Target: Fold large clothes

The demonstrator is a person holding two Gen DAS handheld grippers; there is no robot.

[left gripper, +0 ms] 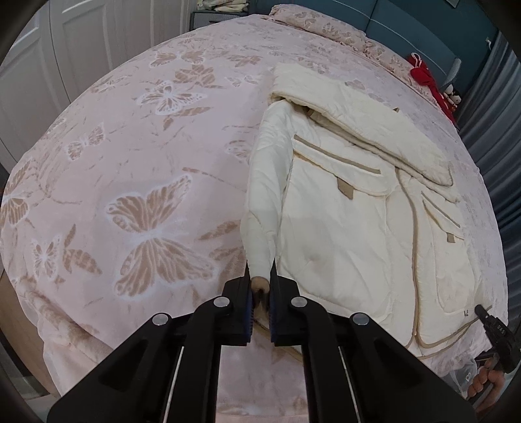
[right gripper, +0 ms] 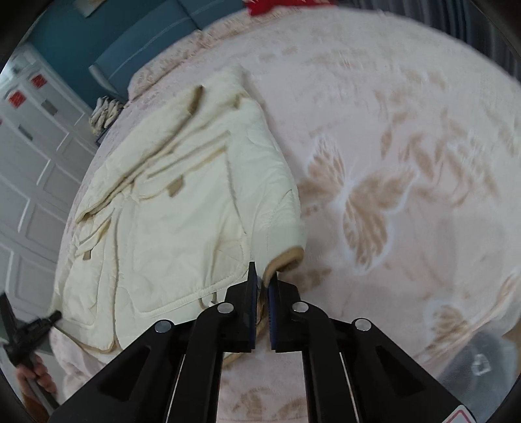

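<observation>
A cream jacket (left gripper: 342, 208) lies spread on the pink butterfly bedspread (left gripper: 136, 169), with the left gripper (left gripper: 260, 293) clamped on one tan sleeve cuff (left gripper: 259, 282). The right gripper (right gripper: 263, 293) pinches the other cuff (right gripper: 283, 260), as far as the blur shows. A pillow (left gripper: 325, 26) and something red (left gripper: 423, 73) lie beyond the jacket, apart from it.

A bed (left gripper: 136, 156) fills both views, covered by a pink blanket (right gripper: 407, 136) patterned with tan butterflies. A matching pillow (left gripper: 325, 29) lies at its far end, near a red object (left gripper: 423, 73) at the bed's edge. White panelled wardrobe doors (right gripper: 29, 182) and a teal wall (right gripper: 75, 35) stand behind.
</observation>
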